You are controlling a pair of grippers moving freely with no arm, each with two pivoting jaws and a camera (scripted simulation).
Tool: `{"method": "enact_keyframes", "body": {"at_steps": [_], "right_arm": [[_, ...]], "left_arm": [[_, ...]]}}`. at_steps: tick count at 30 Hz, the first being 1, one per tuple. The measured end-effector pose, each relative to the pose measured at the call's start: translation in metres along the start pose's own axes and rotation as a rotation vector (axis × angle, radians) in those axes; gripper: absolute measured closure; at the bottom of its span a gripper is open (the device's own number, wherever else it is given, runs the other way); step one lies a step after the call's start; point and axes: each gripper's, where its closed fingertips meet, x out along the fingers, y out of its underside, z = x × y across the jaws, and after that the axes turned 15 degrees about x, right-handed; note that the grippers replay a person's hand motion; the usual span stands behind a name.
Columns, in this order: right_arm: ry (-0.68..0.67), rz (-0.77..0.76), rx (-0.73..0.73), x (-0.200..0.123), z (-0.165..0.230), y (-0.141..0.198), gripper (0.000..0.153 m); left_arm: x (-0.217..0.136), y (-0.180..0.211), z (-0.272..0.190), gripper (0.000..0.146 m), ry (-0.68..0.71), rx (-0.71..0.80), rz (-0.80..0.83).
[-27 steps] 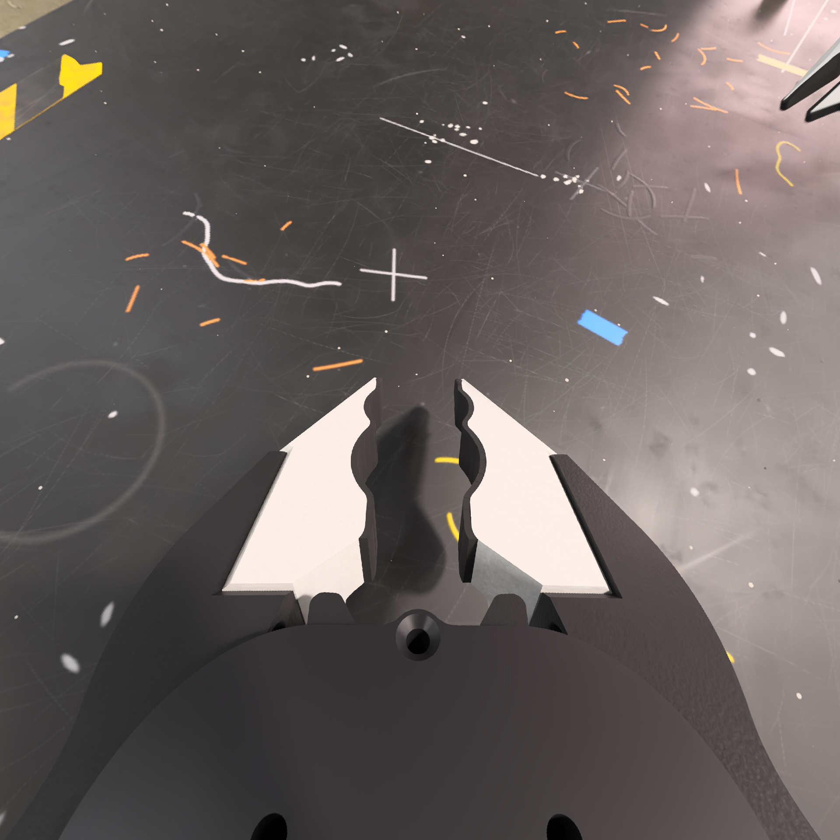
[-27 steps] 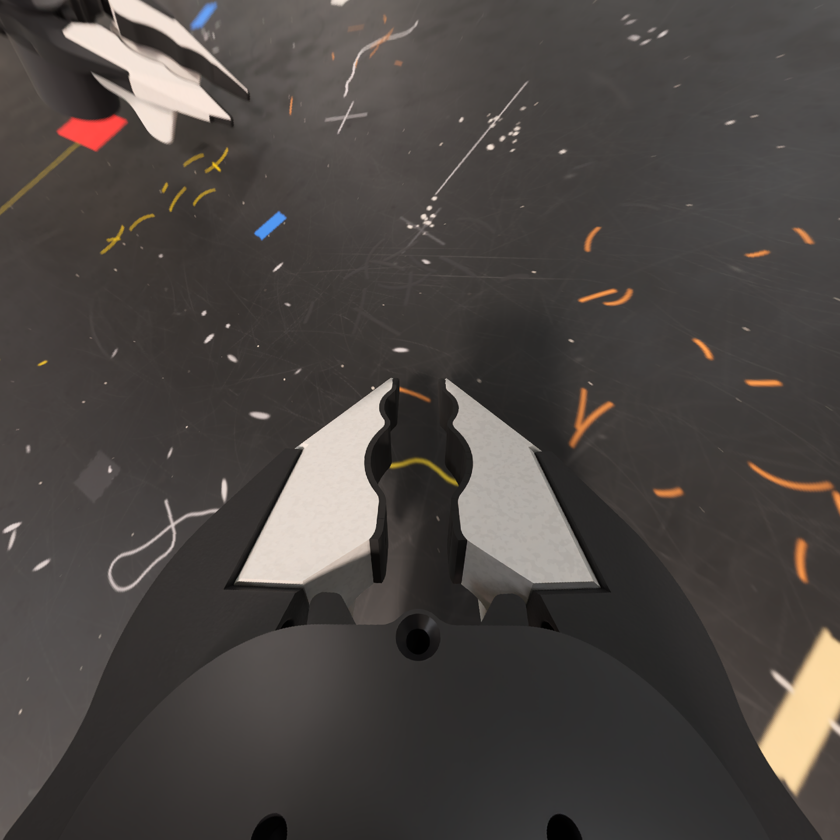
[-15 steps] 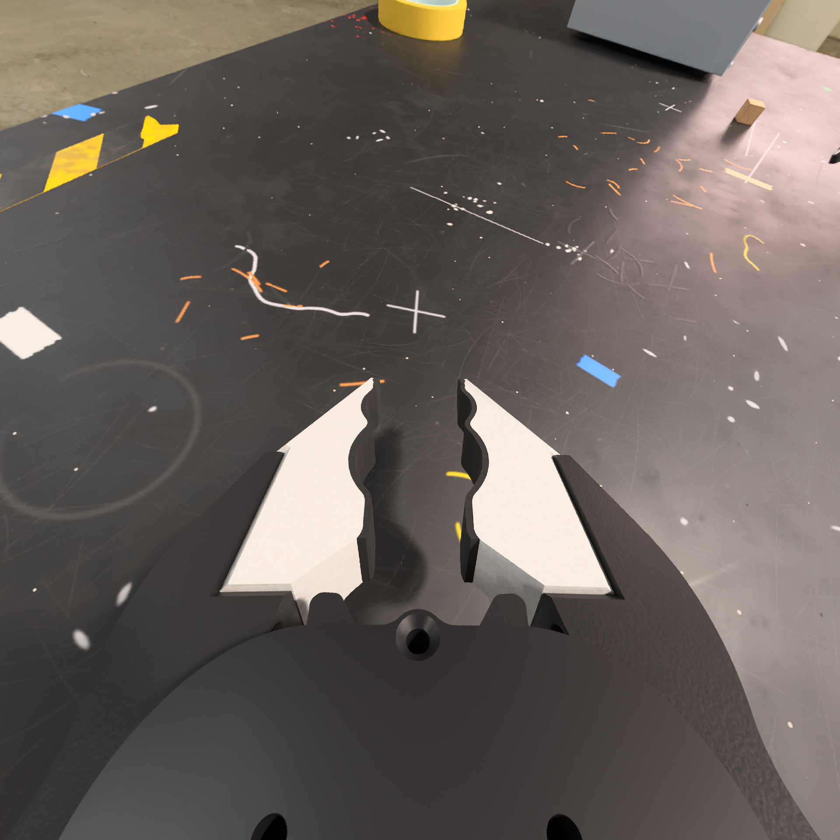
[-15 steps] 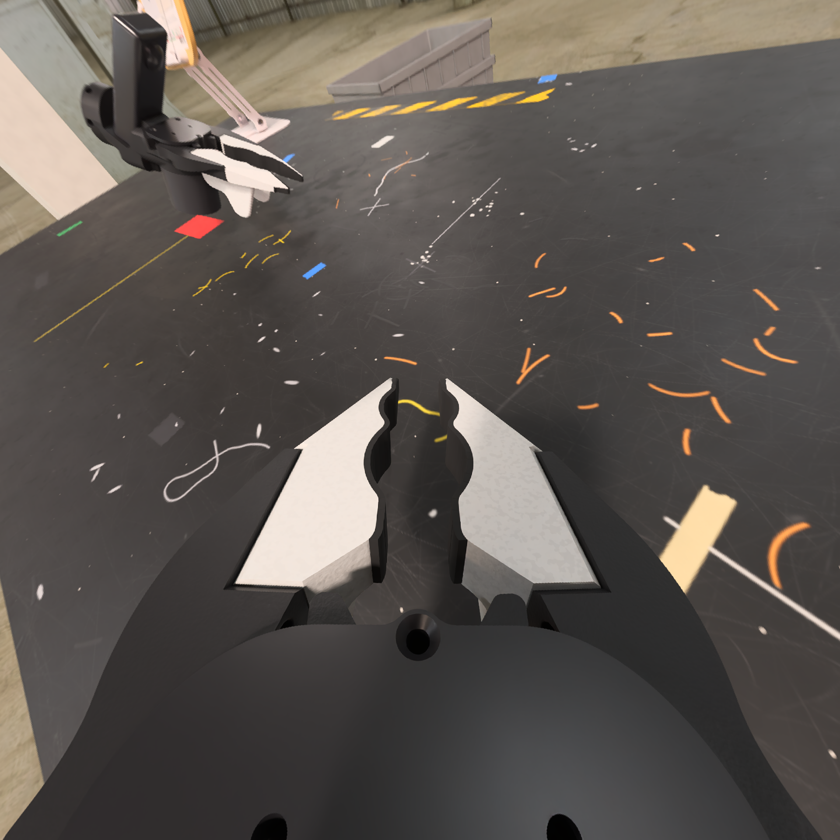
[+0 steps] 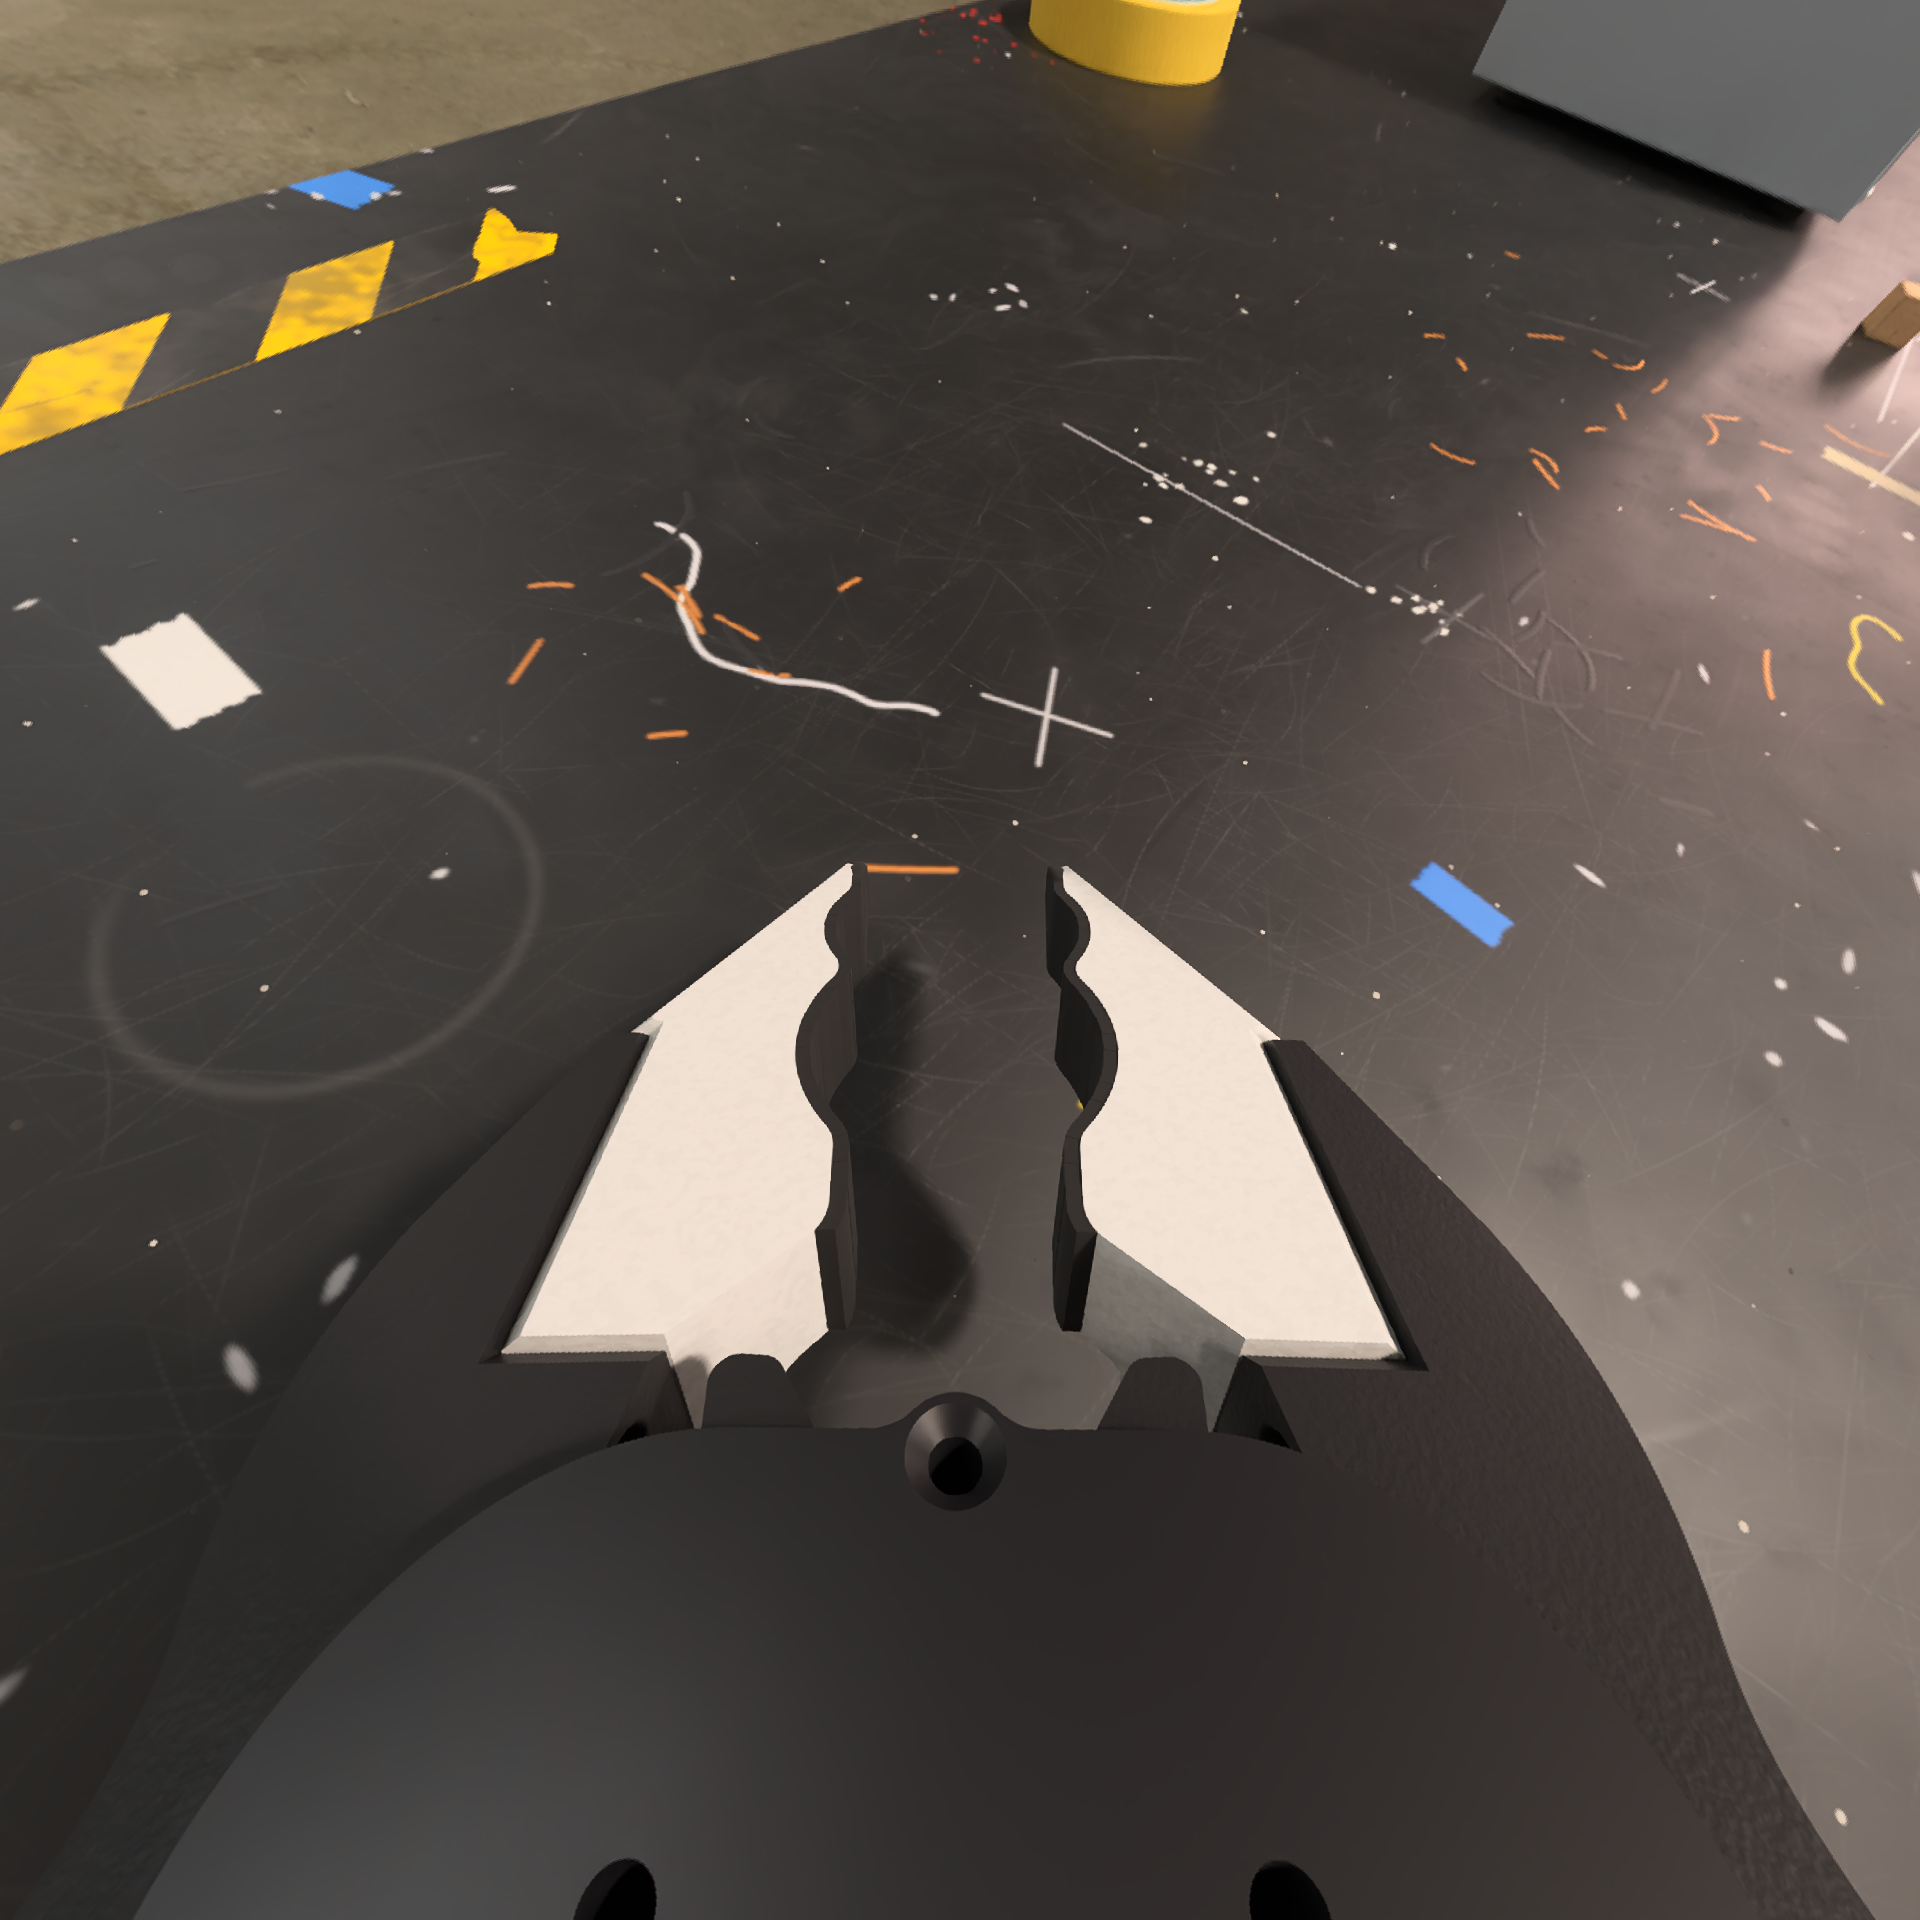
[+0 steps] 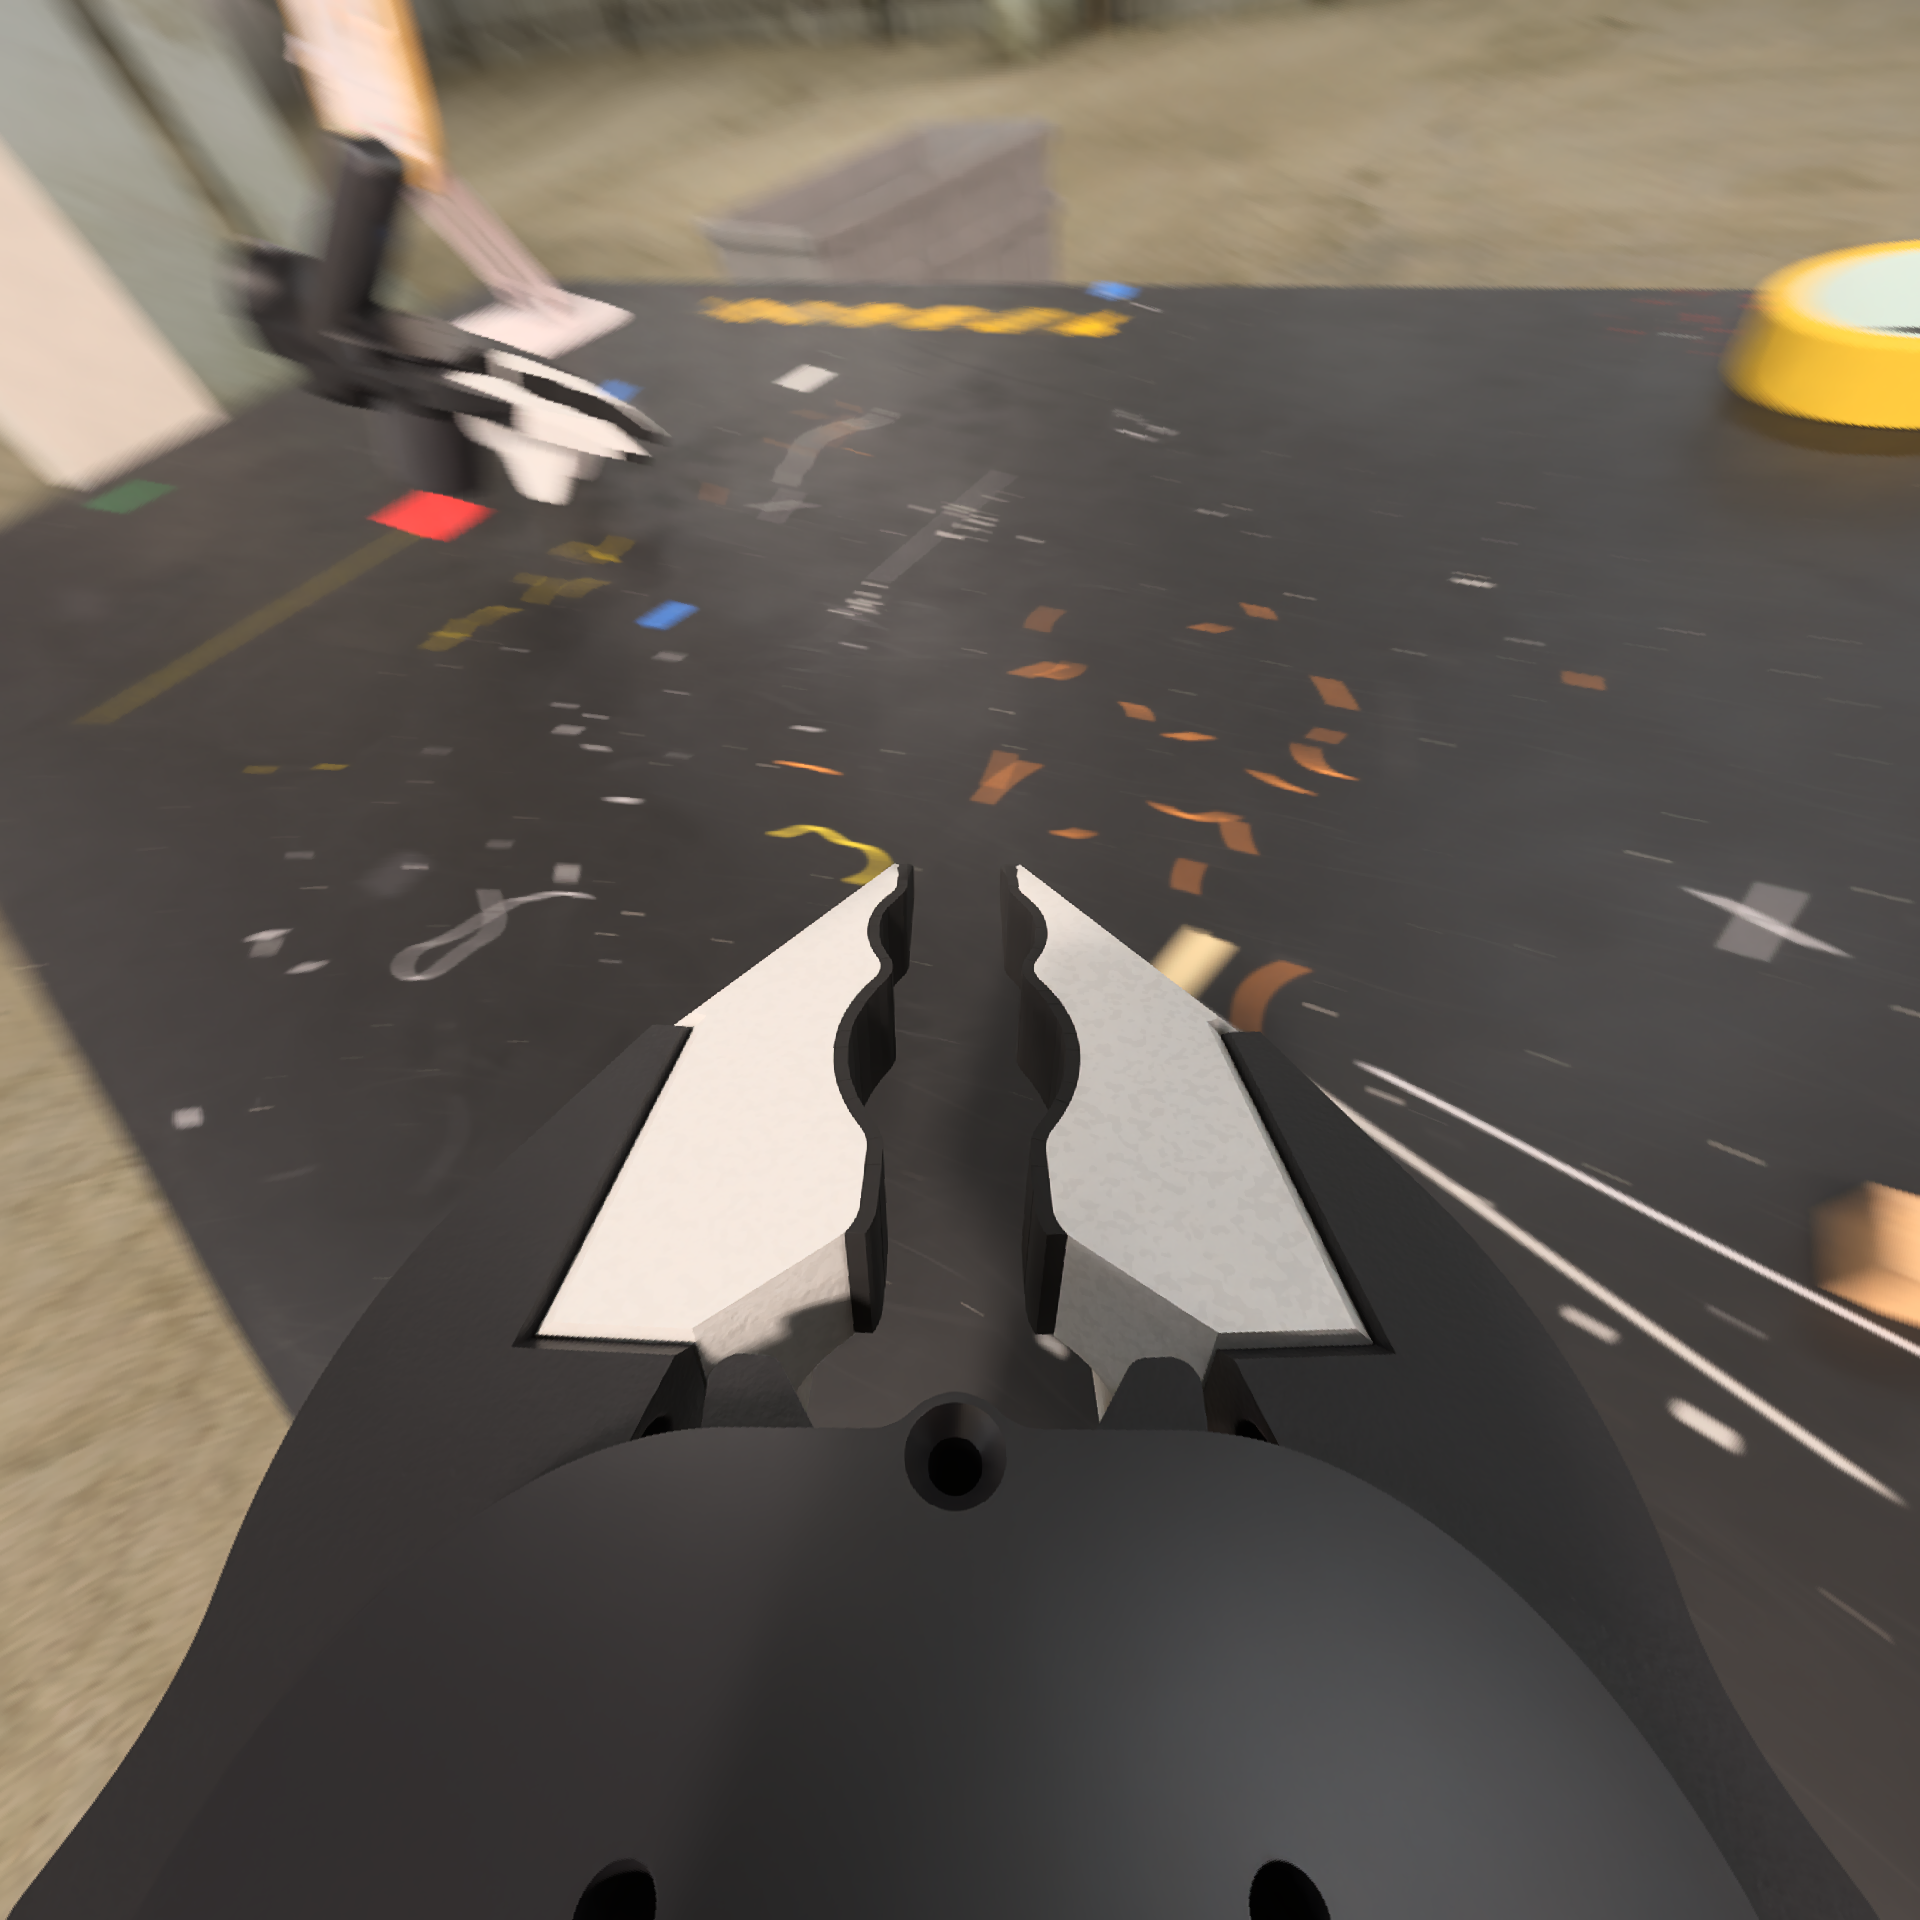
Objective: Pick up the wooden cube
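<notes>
- We see the left gripper (image 5: 951, 873) over the dark scratched table (image 5: 1247, 1039), fingers parted with a moderate gap, nothing between them — only bare tabletop and its own shadow.
- The right gripper (image 6: 956, 873) has a narrower gap, also holding nothing; its view is heavily blurred, so fine detail is unreliable.
- The wooden cube (image 5: 1893, 314) sits on the table at the far right edge of the left wrist view, partly cut off, well apart from the left gripper.
- In the right wrist view we take the tan blurred block (image 6: 1870, 1252) at the right edge to be the same cube — near the right gripper, off to its right, not between the fingers.
- The left gripper also shows far off in the right wrist view, upper left, above a red patch (image 6: 428, 514).
- Other things: a yellow tape roll (image 5: 1138, 36) at the far table edge, a grey box (image 5: 1704, 94) beside it, and a blue tape scrap (image 5: 1460, 904).
- Handling, our judgement: the cube looks small, light and rigid, flat-faced, not fragile; bare wood should give decent friction.
- Where to grip: we'd pinch two opposite flat side faces, mid-height, fingers square to them; a corner grip could twist it out.
- The right gripper seems better placed; its gap likely needs widening first.
</notes>
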Motion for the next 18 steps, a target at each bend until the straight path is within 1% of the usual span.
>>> {"method": "enact_keyframes", "body": {"at_steps": [2, 4, 5, 6, 7, 10, 12, 13, 18], "right_arm": [[0.202, 0.028, 0.016, -0.023, -0.044, -0.021, 0.135], [0.456, 0.077, 0.070, -0.043, -0.100, -0.034, 0.132], [0.579, 0.137, 0.089, -0.050, -0.127, -0.034, 0.130], [0.673, 0.217, 0.095, -0.055, -0.149, -0.031, 0.128], [0.715, 0.303, 0.085, -0.054, -0.165, -0.028, 0.125], [0.747, 0.529, 0.093, -0.047, -0.192, -0.017, 0.120], [0.748, 0.655, 0.061, -0.042, -0.203, -0.010, 0.118], [0.750, 0.705, 0.063, -0.040, -0.209, -0.006, 0.118], [0.728, 0.876, 0.177, -0.036, -0.230, 0.026, 0.118]], "left_arm": [[0.001, 0.001, -0.001, 0.112, 0.000, 0.008, 0.011], [0.002, 0.001, -0.001, 0.112, 0.001, 0.015, 0.017], [0.002, 0.001, -0.002, 0.112, 0.001, 0.020, 0.017], [0.001, 0.001, -0.002, 0.112, 0.000, 0.026, 0.015], [0.001, 0.001, -0.002, 0.113, -0.003, 0.031, 0.013], [0.000, -0.001, -0.003, 0.113, -0.010, 0.045, 0.002], [-0.002, -0.003, -0.004, 0.113, -0.014, 0.057, -0.014], [-0.003, -0.004, -0.004, 0.113, -0.016, 0.061, -0.024], [-0.009, -0.011, -0.006, 0.113, -0.008, 0.064, -0.089]]}}
